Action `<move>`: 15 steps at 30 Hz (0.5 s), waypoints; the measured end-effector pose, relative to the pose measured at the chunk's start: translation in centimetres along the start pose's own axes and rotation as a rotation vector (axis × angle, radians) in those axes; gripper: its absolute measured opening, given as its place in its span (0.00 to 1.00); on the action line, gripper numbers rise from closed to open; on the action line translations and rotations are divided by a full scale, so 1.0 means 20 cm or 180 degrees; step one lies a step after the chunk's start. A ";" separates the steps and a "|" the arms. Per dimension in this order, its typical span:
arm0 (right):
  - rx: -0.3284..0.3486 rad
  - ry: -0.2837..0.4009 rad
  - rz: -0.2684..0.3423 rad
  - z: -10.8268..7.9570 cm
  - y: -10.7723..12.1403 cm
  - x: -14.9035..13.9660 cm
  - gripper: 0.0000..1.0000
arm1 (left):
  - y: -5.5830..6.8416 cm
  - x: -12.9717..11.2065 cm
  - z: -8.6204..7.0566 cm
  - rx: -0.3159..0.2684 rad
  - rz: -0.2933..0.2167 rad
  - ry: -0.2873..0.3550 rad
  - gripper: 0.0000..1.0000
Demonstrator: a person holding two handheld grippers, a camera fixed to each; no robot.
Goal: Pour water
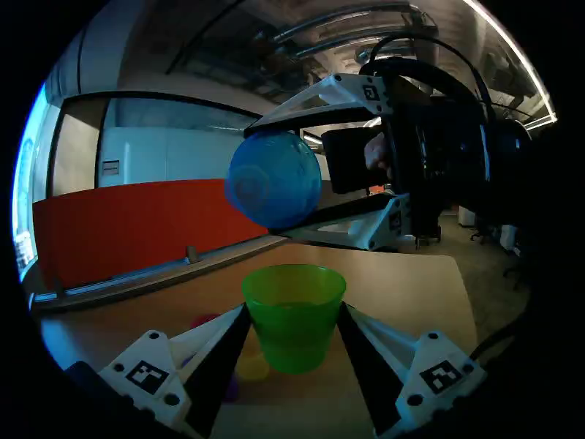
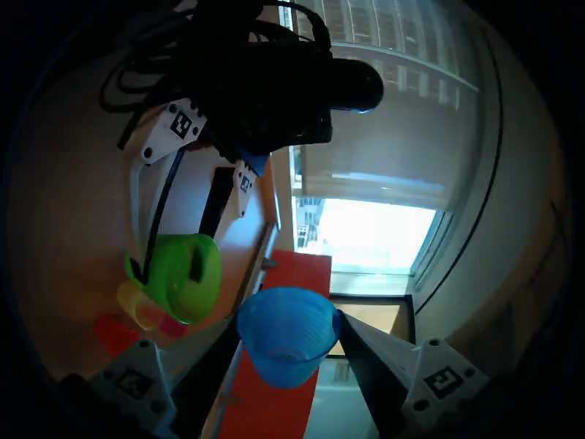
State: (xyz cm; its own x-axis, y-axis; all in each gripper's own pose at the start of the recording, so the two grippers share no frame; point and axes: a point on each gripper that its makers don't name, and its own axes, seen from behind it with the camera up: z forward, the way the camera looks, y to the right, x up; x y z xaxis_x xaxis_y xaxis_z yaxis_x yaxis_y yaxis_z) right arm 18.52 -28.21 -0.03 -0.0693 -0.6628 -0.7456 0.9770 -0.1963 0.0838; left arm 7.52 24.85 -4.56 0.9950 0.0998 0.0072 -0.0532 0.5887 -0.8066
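Blue cup (image 1: 274, 179) tipped on side, pinched between right gripper (image 2: 289, 322) fingers, hanging above and slightly beyond green cup (image 1: 294, 314).
Green cup upright, clamped between left gripper (image 1: 294, 311) fingers, over table (image 1: 395, 278). Small yellow cup (image 1: 252, 366) just beneath.
Water not discernible.
Risks:
- blue mouth off green opening: stream misses, wets table
- fast tilt overshoots rim
- sideways grip lets cup slip
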 end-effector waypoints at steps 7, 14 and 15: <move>0.0002 0.0009 0.0046 0.01 -0.01 0.00 0.93 | -0.01 0.00 0.00 0.0009 -0.0003 -0.0008 0.82; -0.0020 0.0021 0.0129 0.01 -0.01 0.01 0.93 | 0.00 -0.01 0.00 0.0008 0.0003 -0.0018 0.82; -0.0023 0.0024 0.0143 0.01 -0.01 0.01 0.93 | 0.00 -0.01 0.00 0.0008 0.0004 -0.0020 0.82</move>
State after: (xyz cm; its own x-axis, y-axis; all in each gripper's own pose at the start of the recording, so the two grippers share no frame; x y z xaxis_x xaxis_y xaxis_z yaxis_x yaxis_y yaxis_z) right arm 18.34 -28.37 -0.12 -0.0238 -0.6652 -0.7463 0.9805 -0.1612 0.1124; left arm 7.35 24.86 -4.53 0.9944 0.1056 0.0098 -0.0548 0.5906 -0.8051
